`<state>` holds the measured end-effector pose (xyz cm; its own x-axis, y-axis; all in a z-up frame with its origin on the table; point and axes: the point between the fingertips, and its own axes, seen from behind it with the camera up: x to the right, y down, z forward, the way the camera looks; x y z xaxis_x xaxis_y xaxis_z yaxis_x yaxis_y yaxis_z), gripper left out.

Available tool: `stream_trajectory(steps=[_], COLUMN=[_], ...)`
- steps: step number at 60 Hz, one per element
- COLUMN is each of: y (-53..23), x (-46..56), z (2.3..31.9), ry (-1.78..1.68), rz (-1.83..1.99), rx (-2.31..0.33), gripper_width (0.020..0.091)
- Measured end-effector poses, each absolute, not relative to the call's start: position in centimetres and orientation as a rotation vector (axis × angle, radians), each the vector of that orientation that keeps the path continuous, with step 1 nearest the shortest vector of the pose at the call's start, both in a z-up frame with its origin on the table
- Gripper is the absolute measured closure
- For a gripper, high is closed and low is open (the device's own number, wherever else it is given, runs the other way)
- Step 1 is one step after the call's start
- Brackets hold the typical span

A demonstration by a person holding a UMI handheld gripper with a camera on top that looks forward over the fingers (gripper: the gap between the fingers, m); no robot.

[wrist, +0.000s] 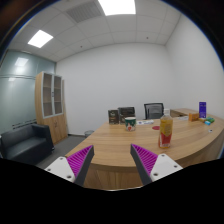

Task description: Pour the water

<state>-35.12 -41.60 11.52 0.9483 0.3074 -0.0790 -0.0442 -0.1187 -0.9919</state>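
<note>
Wooden table (110,150) ahead of us carries a bottle with orange liquid (166,130) standing upright just beyond the right finger, and a small cup (130,122) sits farther back near the office chairs (152,110). Our gripper (112,163) is released, purple pads (145,160) spread wide with nothing between them. We judge pouring not yet begun: approach, grasp and tilt are all left.

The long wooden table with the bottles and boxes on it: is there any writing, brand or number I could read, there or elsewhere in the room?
None can be read.
Clear plastic bottle with orange drink: its label is too small to read.
Purple box at the far end of the long wooden table: any print is illegible.
The gripper with pink pads is open and bears no text.
</note>
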Motion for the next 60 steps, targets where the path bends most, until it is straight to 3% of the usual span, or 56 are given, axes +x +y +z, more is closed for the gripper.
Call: stream_trajectory(steps=[16,37,49,52,54,60], y=[-37.1,-22.4,-14.6,-13.4,-12.8,-12.3], x=[-29.4,-16.3,-13.7,-13.9,-14.5,-14.3], z=[12.2,8.5,6.6,6.8,6.7,6.8], ry=[-0.113,0.005,0.026,0.034,0.026,0.044], rz=[0.226,-0.021,-0.08,-0.066,-0.04,-0.061], rx=[-1.639,-1.7,-1.771,-1.769,-1.766,-1.749], gripper_width=[0.0298,0.0288,0.0292,0.0349,0.053,0.0581])
